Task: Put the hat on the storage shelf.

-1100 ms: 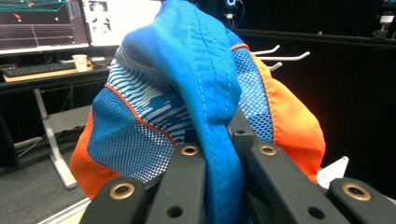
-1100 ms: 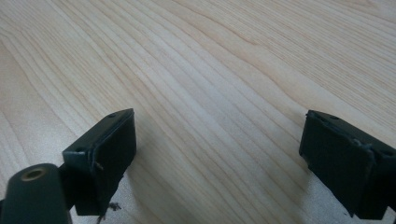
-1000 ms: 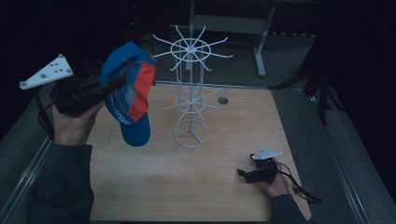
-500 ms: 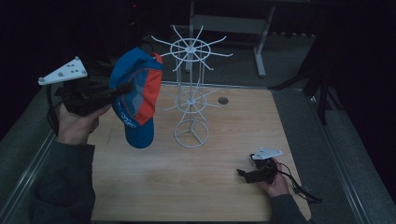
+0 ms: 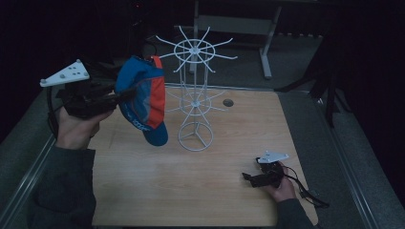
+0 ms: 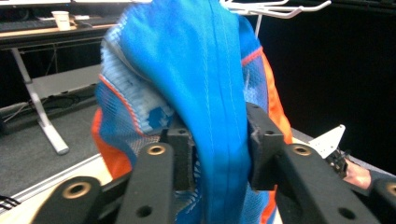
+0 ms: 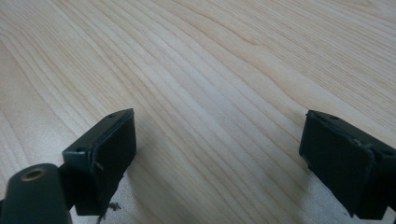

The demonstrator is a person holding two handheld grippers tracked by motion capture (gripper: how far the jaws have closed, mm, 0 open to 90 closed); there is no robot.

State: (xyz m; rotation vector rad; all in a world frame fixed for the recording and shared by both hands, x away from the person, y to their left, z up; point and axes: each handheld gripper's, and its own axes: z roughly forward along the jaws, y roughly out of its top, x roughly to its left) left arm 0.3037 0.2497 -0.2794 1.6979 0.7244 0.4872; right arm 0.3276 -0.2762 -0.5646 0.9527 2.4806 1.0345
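Left gripper (image 5: 119, 95) up over the desk's (image 5: 191, 191) left side, jaws just been easing apart with the blue-orange cap (image 5: 143, 98) between them, cap hanging beside the white wire rack (image 5: 195, 95). Right gripper (image 5: 248, 177) spread wide, empty, low at near right.

Black hand-held gripper (image 5: 122, 95) — grey three-cornered plate, brass-ringed holes in jaw arms; sleeve (image 5: 64, 186) seemingly dark grey.
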